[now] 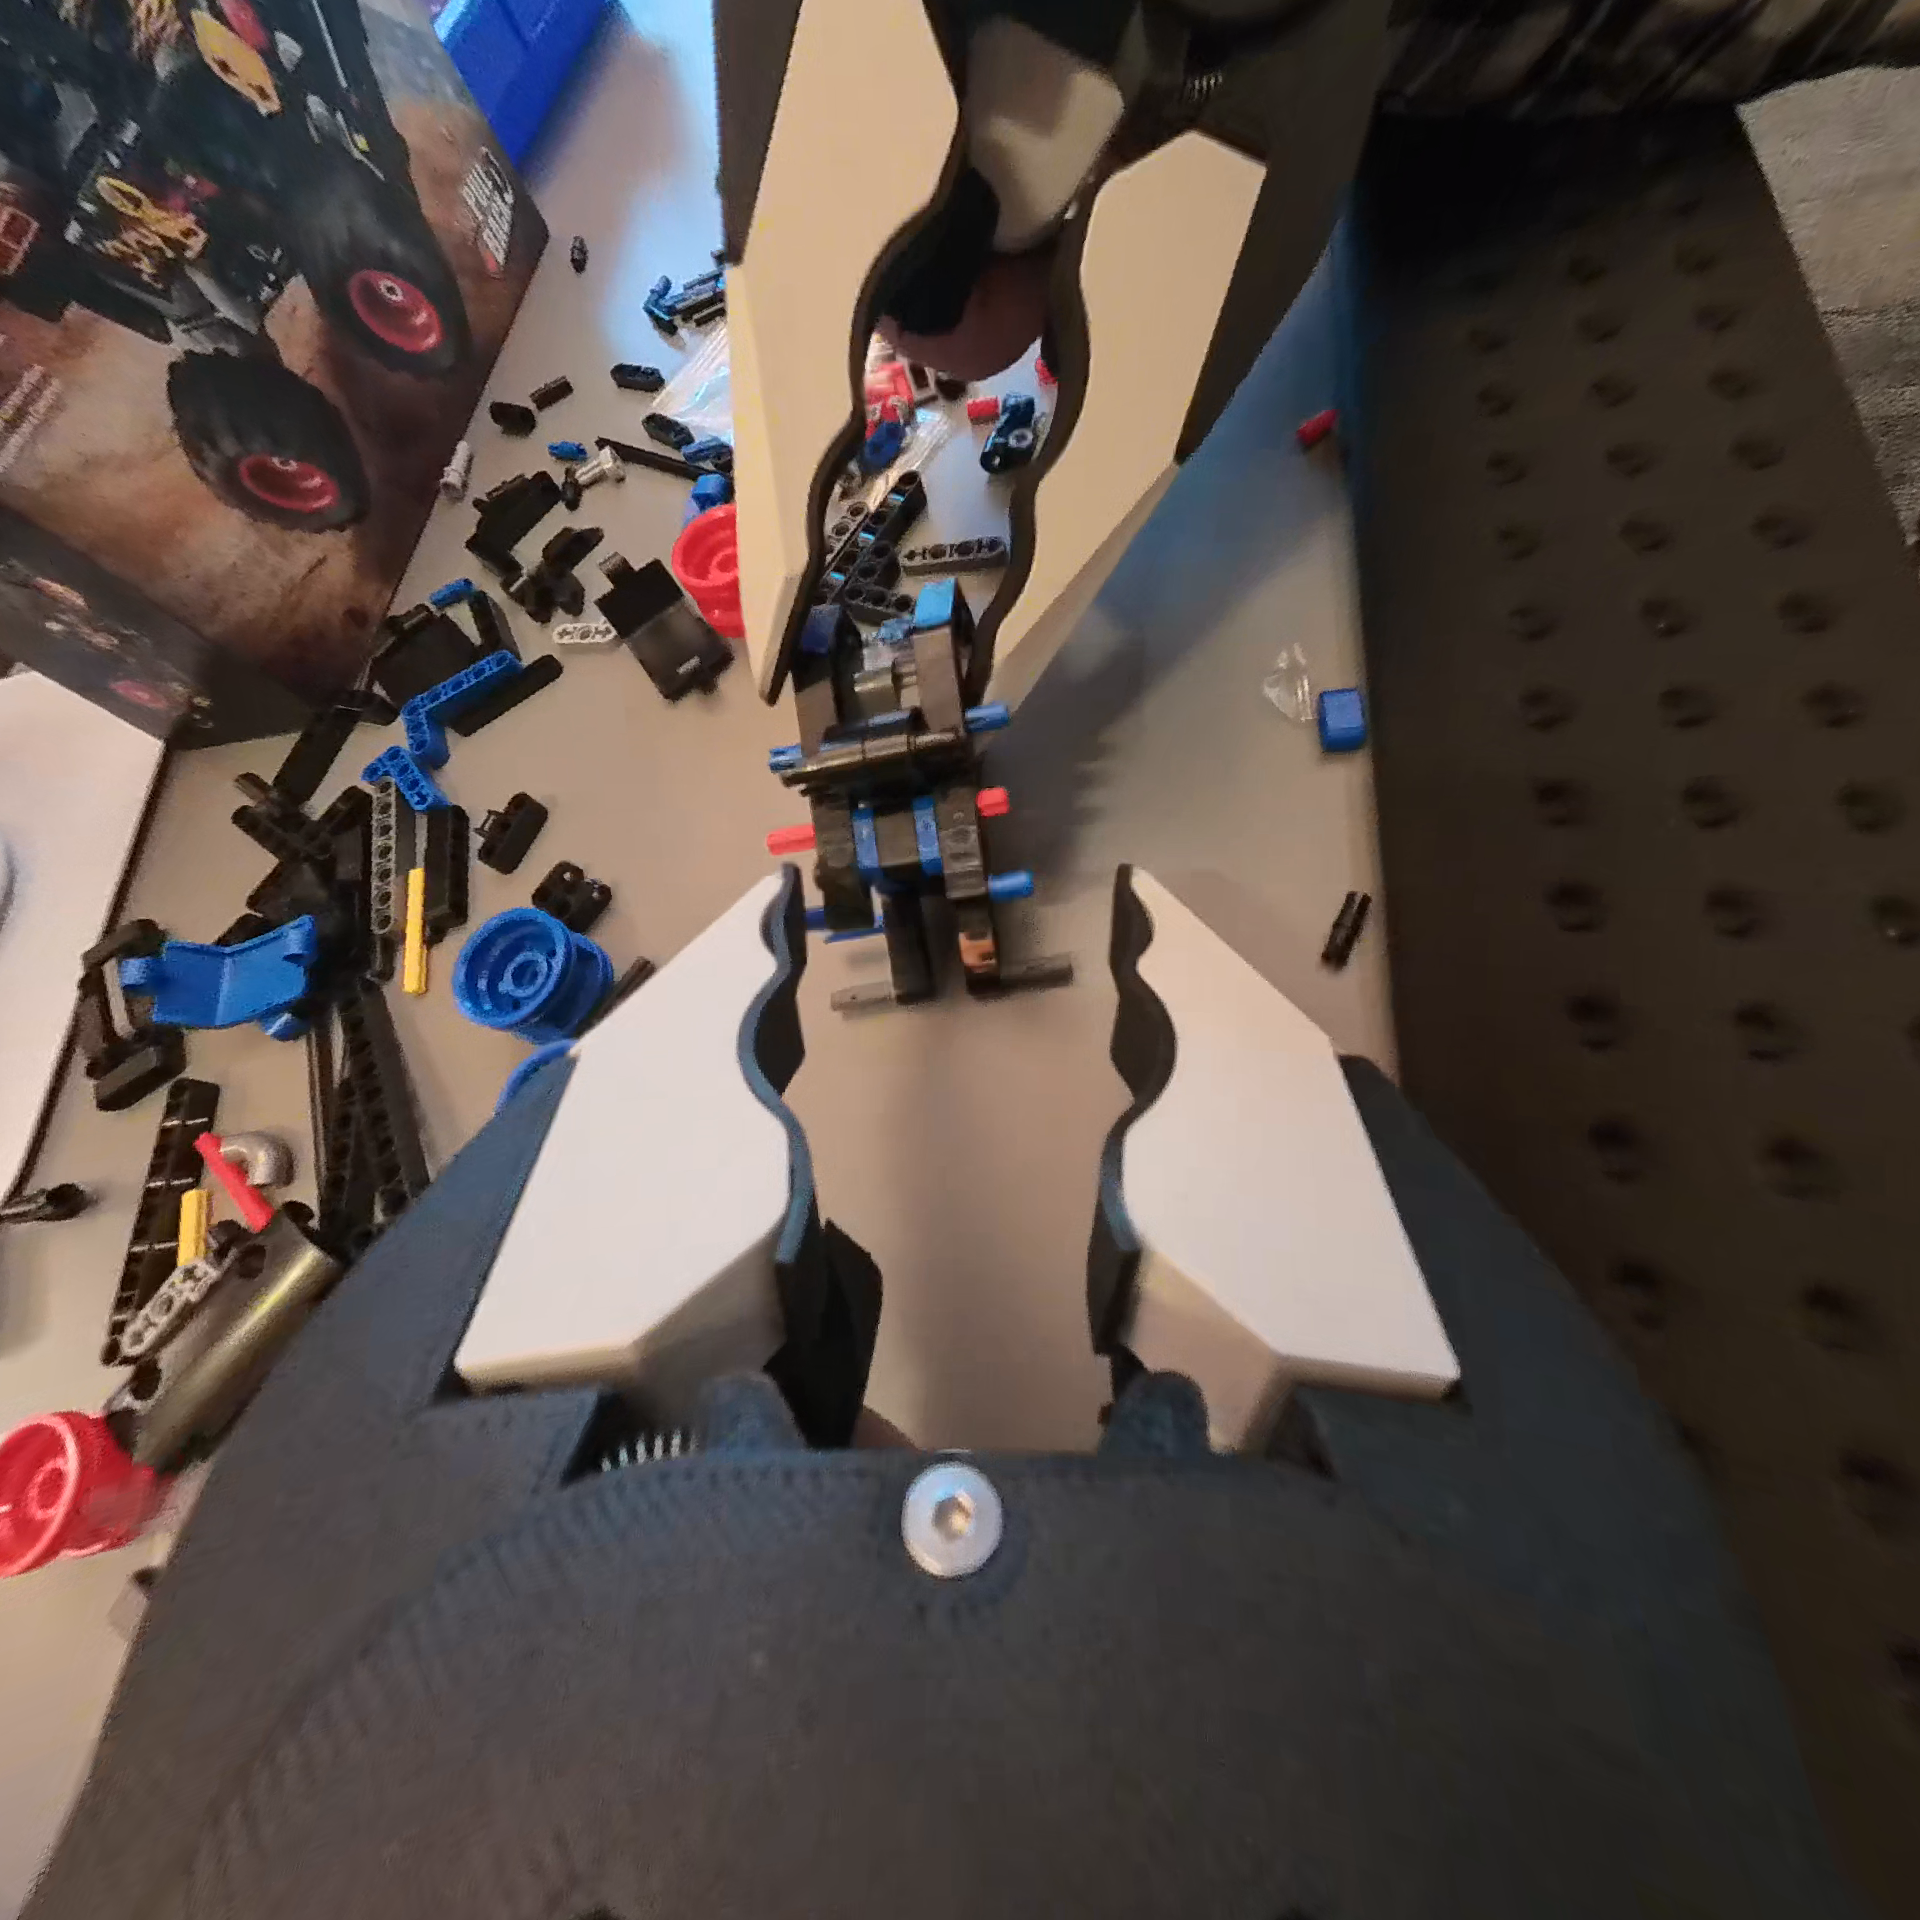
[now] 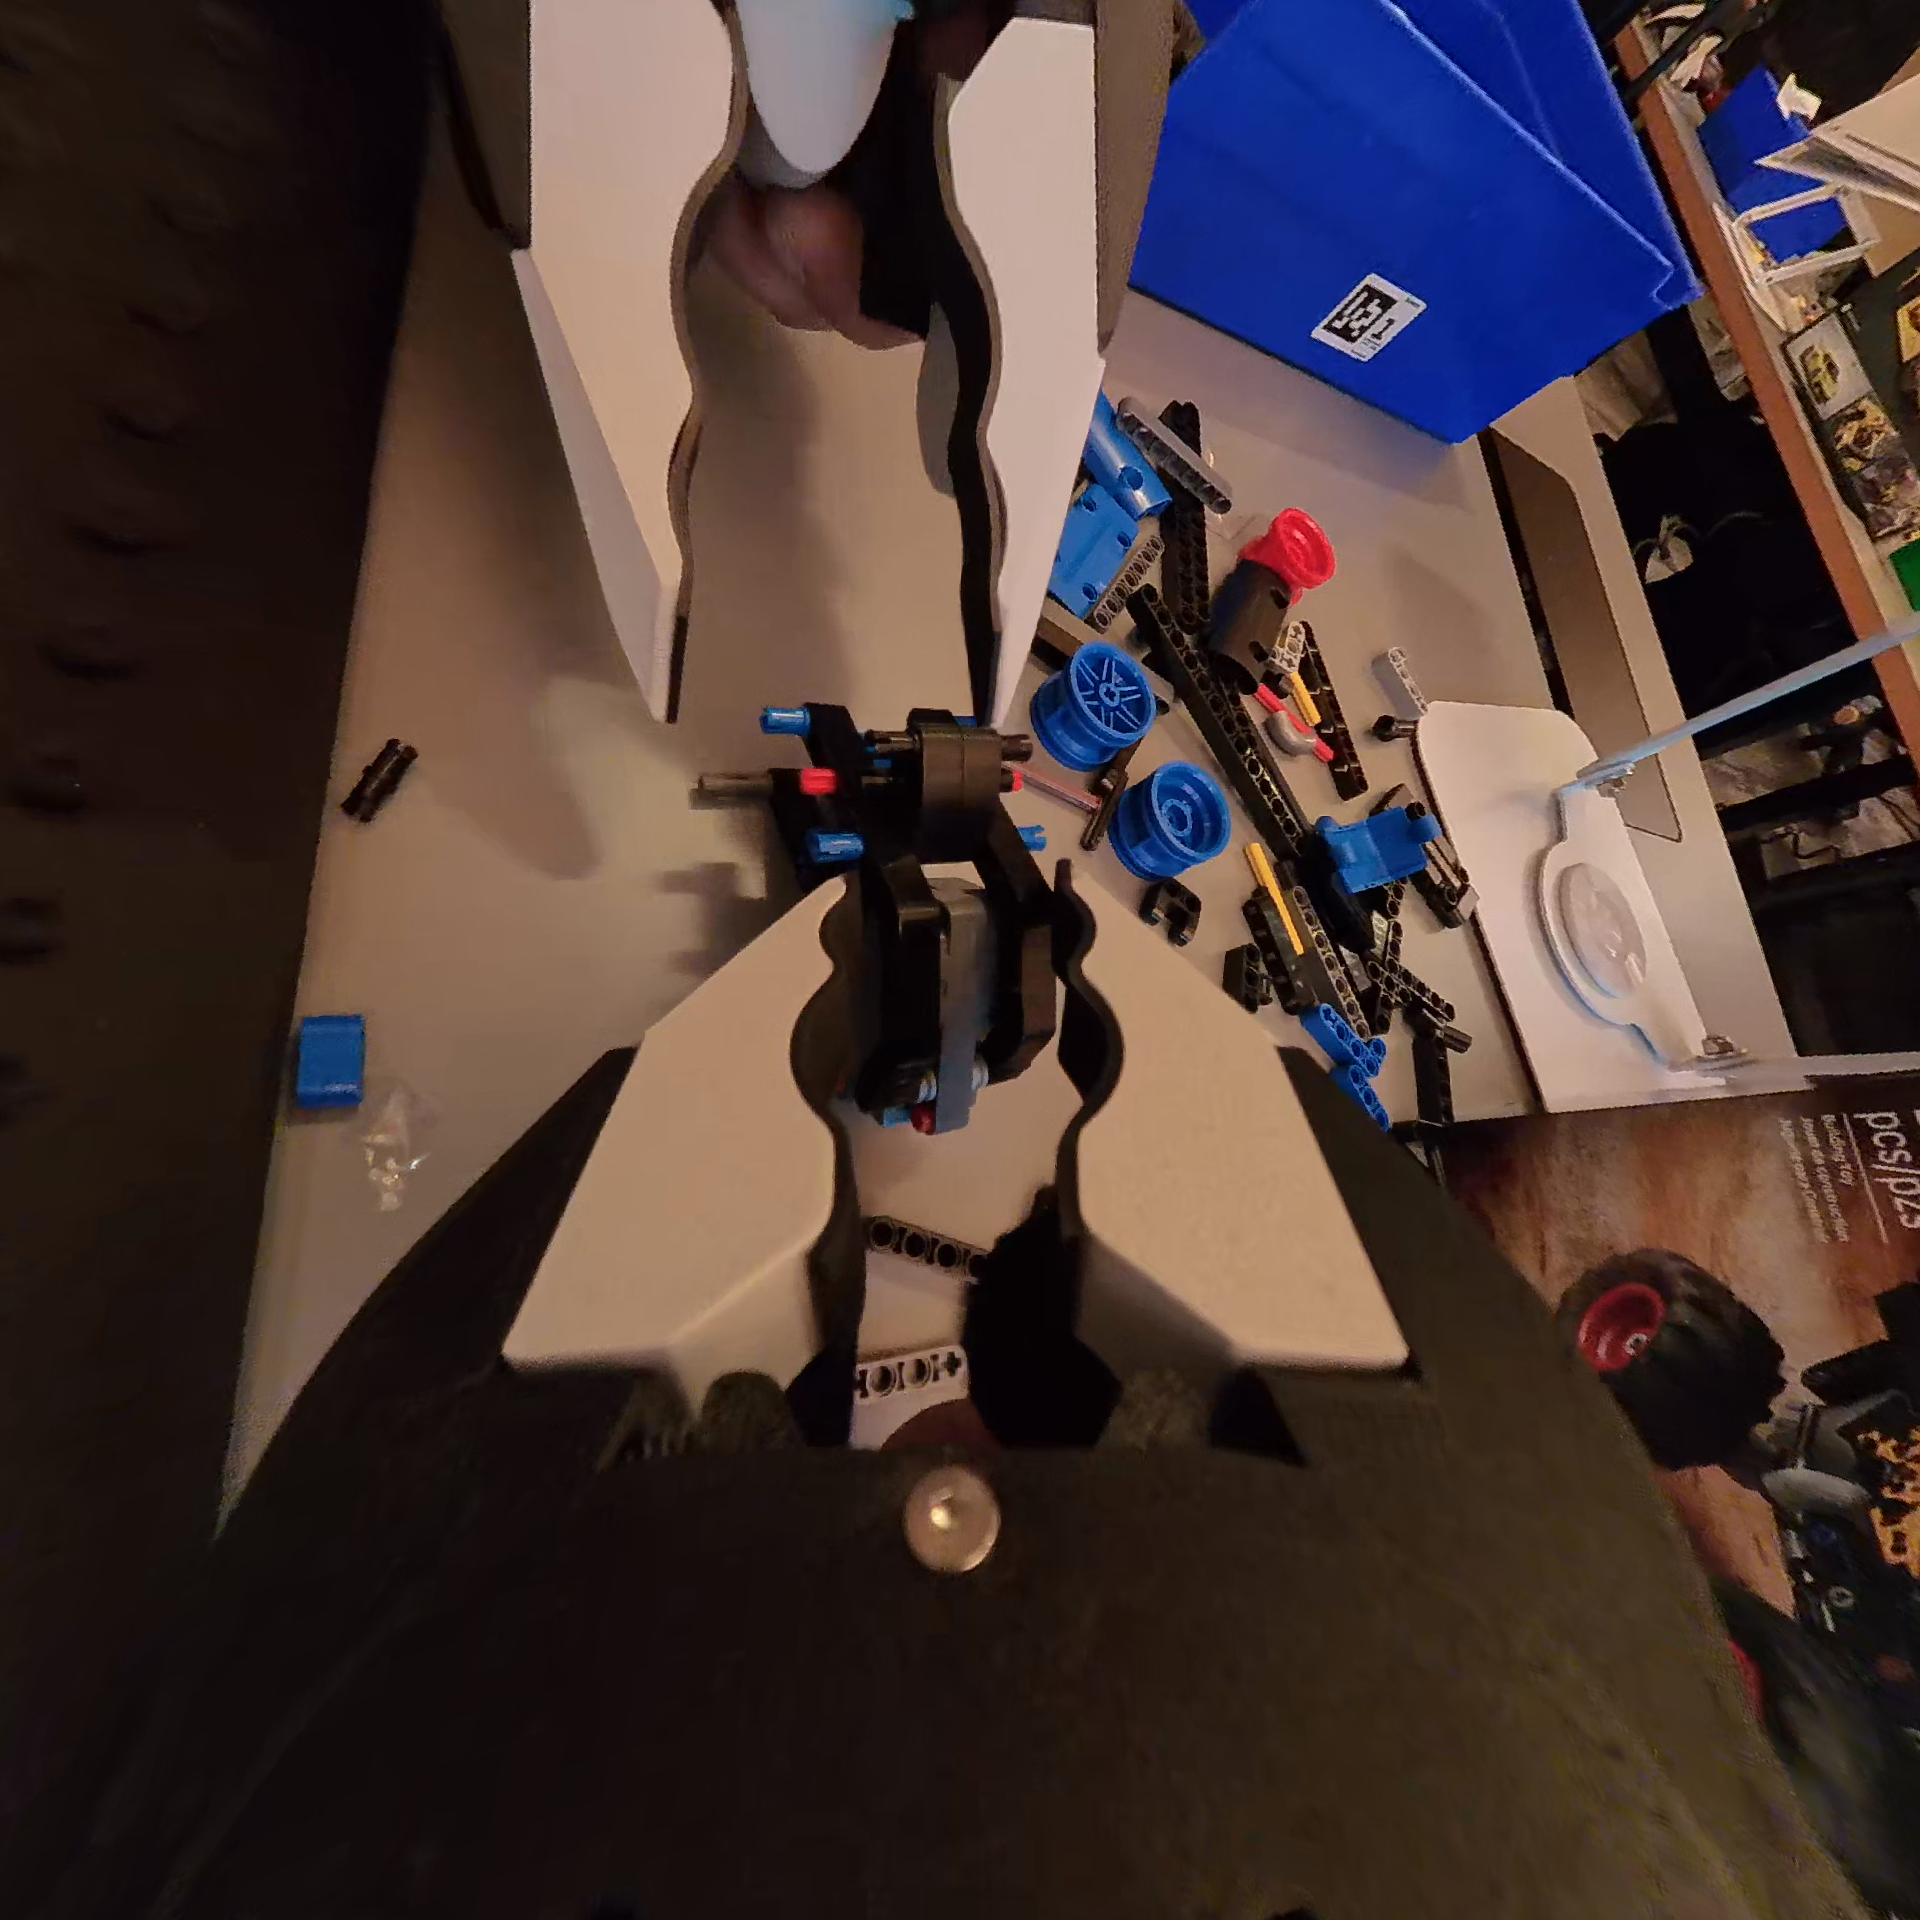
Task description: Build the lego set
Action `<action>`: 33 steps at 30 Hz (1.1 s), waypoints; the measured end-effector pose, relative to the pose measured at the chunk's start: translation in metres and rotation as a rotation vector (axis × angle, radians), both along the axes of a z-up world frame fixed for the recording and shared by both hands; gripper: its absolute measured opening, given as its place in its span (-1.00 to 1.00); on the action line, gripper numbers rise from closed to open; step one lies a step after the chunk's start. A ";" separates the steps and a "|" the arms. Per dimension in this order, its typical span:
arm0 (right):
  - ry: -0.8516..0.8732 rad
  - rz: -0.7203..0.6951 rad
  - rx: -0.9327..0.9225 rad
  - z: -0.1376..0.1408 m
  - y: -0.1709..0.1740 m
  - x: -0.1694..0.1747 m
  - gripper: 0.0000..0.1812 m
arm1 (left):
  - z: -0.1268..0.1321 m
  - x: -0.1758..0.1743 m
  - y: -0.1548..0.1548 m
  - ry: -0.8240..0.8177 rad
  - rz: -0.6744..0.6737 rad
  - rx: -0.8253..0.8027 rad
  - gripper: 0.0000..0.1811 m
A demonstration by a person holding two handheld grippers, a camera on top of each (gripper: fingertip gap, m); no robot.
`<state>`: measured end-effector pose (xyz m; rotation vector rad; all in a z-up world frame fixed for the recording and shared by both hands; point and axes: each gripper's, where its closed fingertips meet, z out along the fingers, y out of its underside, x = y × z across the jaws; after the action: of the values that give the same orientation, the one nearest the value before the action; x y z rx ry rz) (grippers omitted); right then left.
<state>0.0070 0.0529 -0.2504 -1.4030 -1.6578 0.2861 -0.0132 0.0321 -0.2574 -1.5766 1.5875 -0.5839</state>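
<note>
A small lego assembly (image 1: 902, 821) of black beams with blue and red pins lies on the grey table (image 1: 1195, 644). My right gripper (image 2: 951, 883) is shut on its black and grey end (image 2: 951, 987). In the left wrist view the right gripper (image 1: 878, 675) comes in from the top. My left gripper (image 1: 951, 904) is open and empty. Its fingertips stand just short of the assembly's near end, one to each side. In the right wrist view the left gripper (image 2: 831, 717) hangs open over the assembly's far end (image 2: 831, 779).
Loose lego parts (image 1: 364, 883) cover the table beside the set's box (image 1: 208, 364). Two blue wheels (image 2: 1101, 707) and a red wheel (image 1: 712, 566) lie near. A blue brick (image 1: 1340, 717) and a black pin (image 1: 1345, 928) lie by a dark studded mat (image 1: 1662, 831). Blue bins (image 2: 1403, 208) stand behind. Both grippers' tips are close together, under 4 cm apart. From the left gripper's tips to the black pin (image 1: 1345, 928) is close to 5 cm. Look for it in the right wrist view (image 2: 390, 778) too.
</note>
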 end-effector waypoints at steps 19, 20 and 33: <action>-0.013 -0.027 0.007 -0.001 0.002 -0.002 -0.62 | -0.006 0.003 0.014 0.167 0.166 -0.031 -0.56; -0.015 -0.028 0.007 -0.001 0.002 -0.002 -0.62 | -0.006 0.003 0.014 0.160 0.167 -0.050 -0.56; -0.030 -0.042 0.015 -0.002 0.004 -0.001 -0.62 | -0.003 0.007 0.016 0.061 0.189 -0.039 -0.66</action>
<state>0.0060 0.0572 -0.2527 -1.4351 -1.6494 0.2289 -0.0059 0.0482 -0.2608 -1.7658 1.4577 -0.4704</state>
